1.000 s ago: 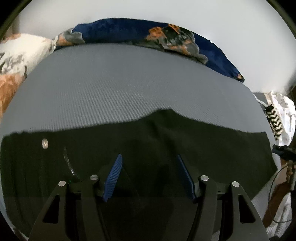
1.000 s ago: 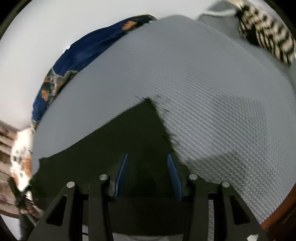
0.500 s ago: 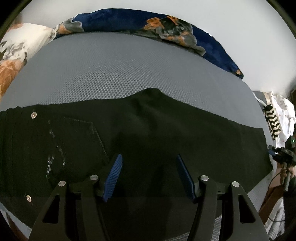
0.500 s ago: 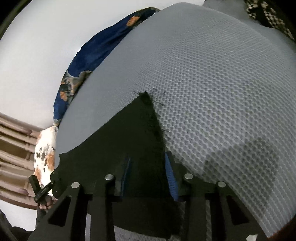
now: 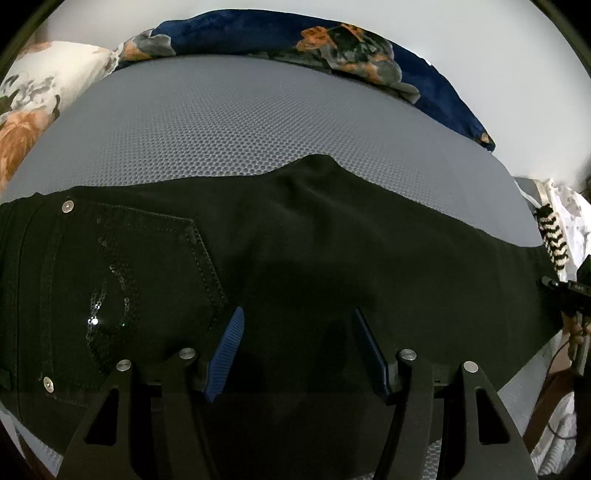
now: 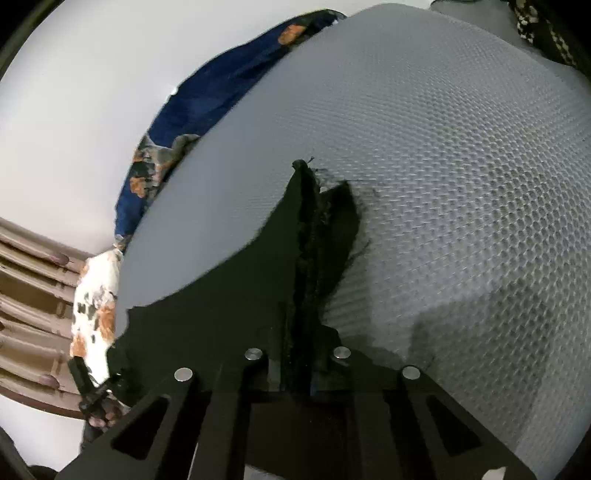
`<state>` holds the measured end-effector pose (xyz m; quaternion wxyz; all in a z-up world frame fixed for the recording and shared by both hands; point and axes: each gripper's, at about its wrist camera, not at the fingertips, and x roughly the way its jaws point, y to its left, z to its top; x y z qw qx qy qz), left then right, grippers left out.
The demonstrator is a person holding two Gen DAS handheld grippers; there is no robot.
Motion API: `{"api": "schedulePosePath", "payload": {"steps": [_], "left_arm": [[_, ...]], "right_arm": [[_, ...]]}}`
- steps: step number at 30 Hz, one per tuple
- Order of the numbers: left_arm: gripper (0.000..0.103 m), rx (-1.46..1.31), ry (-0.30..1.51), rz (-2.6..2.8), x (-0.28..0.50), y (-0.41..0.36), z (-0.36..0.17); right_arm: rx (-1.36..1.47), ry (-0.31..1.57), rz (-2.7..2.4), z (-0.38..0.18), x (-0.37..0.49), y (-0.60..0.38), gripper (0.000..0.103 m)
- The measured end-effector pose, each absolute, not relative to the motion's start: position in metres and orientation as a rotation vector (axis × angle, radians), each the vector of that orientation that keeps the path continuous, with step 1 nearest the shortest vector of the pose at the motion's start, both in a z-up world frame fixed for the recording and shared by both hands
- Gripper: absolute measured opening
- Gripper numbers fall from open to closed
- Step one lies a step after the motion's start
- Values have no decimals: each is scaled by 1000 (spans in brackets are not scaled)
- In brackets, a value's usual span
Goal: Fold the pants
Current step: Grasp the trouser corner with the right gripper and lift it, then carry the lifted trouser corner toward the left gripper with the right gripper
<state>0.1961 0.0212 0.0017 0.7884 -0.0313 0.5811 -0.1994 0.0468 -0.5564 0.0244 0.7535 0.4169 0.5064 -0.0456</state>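
Black pants (image 5: 332, 240) lie spread across a grey mesh mattress (image 5: 240, 129), their sequinned back pocket (image 5: 147, 266) at the left. My left gripper (image 5: 298, 314) hovers open over the seat area, nothing between its blue pads (image 5: 225, 350). In the right wrist view, my right gripper (image 6: 300, 354) is closing its jaws on the leg end of the pants (image 6: 221, 302). The cloth is pinched into a raised ridge between them, hiding the pads. A loose flap of hem (image 6: 340, 229) hangs to the right.
A dark blue floral blanket (image 5: 295, 33) and a white floral pillow (image 5: 44, 81) line the far edge of the mattress (image 6: 443, 184). A black-and-white striped item (image 5: 552, 236) lies off the right end. Brown slats (image 6: 26, 280) stand at the left.
My right gripper's jaws have come together on the pants' leg end, gathering the flat cloth into a ridge. In the left wrist view the waist and pocket have slid into sight.
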Motion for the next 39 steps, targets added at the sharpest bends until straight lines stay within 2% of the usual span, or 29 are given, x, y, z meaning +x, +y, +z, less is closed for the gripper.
{"api": "schedulePosePath", "payload": {"steps": [6, 17, 28, 39], "left_arm": [[61, -112, 1240, -449, 194, 28, 6], [61, -180, 1133, -462, 185, 53, 32], [61, -240, 1079, -450, 179, 84, 49], [61, -305, 1071, -473, 176, 97, 56]], "right_arm": [[929, 1030, -7, 70, 65, -514, 8], [881, 1094, 71, 98, 129, -413, 8], [841, 1213, 183, 63, 199, -297, 8], [688, 1347, 245, 18, 222, -197, 8]]}}
